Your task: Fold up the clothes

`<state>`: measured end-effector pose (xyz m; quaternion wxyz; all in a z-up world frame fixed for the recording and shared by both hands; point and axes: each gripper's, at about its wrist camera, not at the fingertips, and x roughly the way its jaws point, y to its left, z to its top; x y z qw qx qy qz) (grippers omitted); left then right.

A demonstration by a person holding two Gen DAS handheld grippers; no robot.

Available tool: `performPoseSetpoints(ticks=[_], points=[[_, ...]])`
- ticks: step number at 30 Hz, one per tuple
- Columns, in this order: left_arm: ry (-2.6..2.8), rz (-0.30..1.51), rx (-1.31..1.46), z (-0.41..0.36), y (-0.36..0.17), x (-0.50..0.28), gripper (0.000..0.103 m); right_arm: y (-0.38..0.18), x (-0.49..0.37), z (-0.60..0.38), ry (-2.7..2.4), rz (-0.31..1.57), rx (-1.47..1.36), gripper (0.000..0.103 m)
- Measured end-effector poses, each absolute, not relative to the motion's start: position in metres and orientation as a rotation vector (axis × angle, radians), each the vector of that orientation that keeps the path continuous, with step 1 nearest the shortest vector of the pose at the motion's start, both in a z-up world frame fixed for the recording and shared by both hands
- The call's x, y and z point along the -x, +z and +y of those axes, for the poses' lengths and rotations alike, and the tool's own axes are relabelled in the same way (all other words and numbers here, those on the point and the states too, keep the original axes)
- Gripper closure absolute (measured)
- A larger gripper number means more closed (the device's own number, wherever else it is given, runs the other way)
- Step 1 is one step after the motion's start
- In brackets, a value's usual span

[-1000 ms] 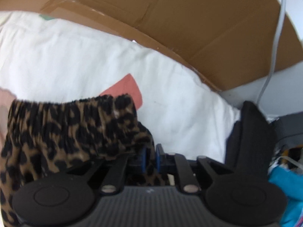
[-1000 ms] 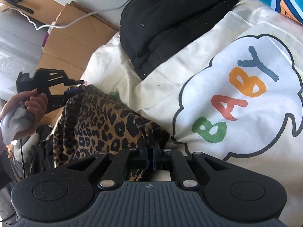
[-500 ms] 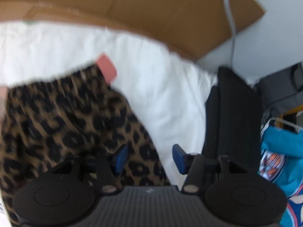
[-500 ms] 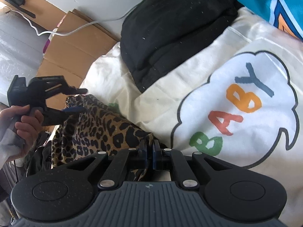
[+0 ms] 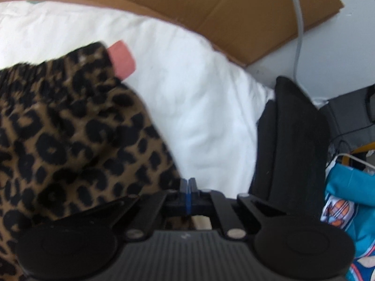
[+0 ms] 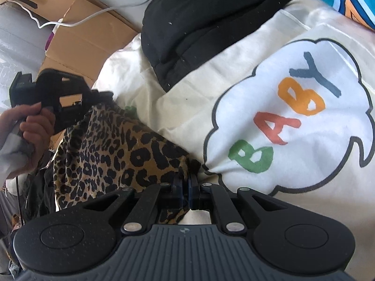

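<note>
Leopard-print garment (image 5: 70, 140): left tool (image 5: 188, 185) reclosed beside it after opening; right tool (image 6: 185, 182) stays clamped on it.

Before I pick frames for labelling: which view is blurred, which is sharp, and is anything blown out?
Left wrist view: motion-blurred, the leopard-print garment smeared, the white bedding nearly blown out, fisheye bending the cardboard. Right wrist view: sharp, the BABY print and black clothes crisp, lighting even.
</note>
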<state>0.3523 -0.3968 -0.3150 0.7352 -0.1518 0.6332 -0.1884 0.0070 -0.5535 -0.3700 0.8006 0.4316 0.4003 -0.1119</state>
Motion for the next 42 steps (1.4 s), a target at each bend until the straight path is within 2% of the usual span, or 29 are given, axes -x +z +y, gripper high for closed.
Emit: performPoseSetpoints(ticks=[5, 9, 11, 15, 21, 22, 23, 25, 27, 32, 37, 40, 42], points=[[-0.438, 1.398, 0.323, -0.407, -0.311, -0.354, 0.103, -0.362, -0.001, -0.561, -0.241, 0.846, -0.927, 0.094], [-0.525, 1.365, 0.240, -0.406, -0.286, -0.354, 0.102, -0.352, 0.004, -0.563, -0.227, 0.811, -0.905, 0.094], [-0.549, 1.351, 0.213, -0.399, -0.273, -0.354, 0.095, -0.348, 0.005, -0.564, -0.223, 0.802, -0.891, 0.094], [-0.534, 1.280, 0.140, -0.366, -0.244, -0.358, 0.089, -0.341, 0.008, -0.566, -0.225, 0.777, -0.894, 0.094], [-0.415, 1.168, 0.025, -0.312, -0.218, -0.389, 0.064, -0.330, 0.007, -0.568, -0.215, 0.741, -0.875, 0.091], [-0.401, 1.150, 0.001, -0.305, -0.214, -0.394, 0.058, -0.328, 0.006, -0.568, -0.214, 0.740, -0.870, 0.090], [-0.399, 1.136, -0.018, -0.298, -0.211, -0.397, 0.050, -0.326, 0.005, -0.568, -0.213, 0.738, -0.865, 0.088], [-0.394, 1.108, -0.057, -0.292, -0.211, -0.405, 0.042, -0.323, 0.005, -0.568, -0.214, 0.736, -0.854, 0.079], [-0.414, 1.096, -0.091, -0.293, -0.217, -0.411, 0.038, -0.321, 0.004, -0.568, -0.215, 0.740, -0.835, 0.074], [-0.509, 1.088, -0.203, -0.314, -0.245, -0.417, 0.027, -0.321, 0.001, -0.568, -0.221, 0.785, -0.781, 0.073], [-0.597, 1.074, -0.358, -0.347, -0.285, -0.406, 0.025, -0.326, 0.003, -0.566, -0.232, 0.820, -0.756, 0.073], [-0.587, 1.065, -0.378, -0.347, -0.302, -0.401, 0.033, -0.329, 0.004, -0.563, -0.229, 0.843, -0.732, 0.073], [-0.601, 1.059, -0.350, -0.340, -0.306, -0.397, 0.035, -0.331, 0.004, -0.562, -0.226, 0.851, -0.730, 0.073]])
